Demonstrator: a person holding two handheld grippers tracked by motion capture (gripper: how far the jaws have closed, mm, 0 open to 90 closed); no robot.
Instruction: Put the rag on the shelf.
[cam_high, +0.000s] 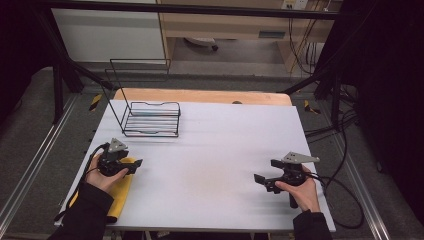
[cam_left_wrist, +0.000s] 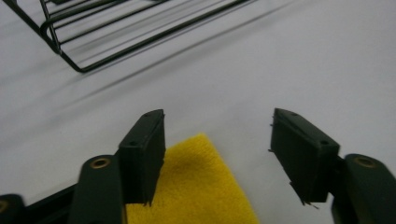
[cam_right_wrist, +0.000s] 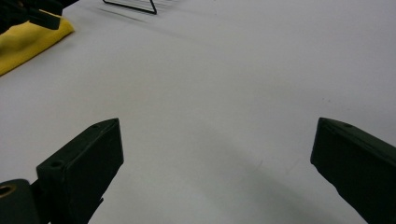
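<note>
High view first: the left gripper (cam_high: 134, 165) sits at the lower left of the frame, right over the yellow cloth (cam_high: 121, 187) that lies along the near left edge of the white table (cam_high: 215, 150). This looks like the pick-up step, the cloth being lined up for a pinch. The wire rack (cam_high: 150, 120) stands apart in the upper left. At the lower right the right gripper (cam_high: 264, 181) waits over bare table, jaws spread wide.

Left gripper view: the cloth's pointed corner (cam_left_wrist: 201, 186) pokes up from the bottom centre, fuzzy, bright yellow and lying flat. It reaches in between the two jaws, nearer the left one; they stand partly apart with nothing pinched yet. Next, probably, a drop onto the corner and a squeeze.

Right gripper view: both jaws stand far apart over white table, with the cloth (cam_right_wrist: 28, 39) at the upper left.
</note>
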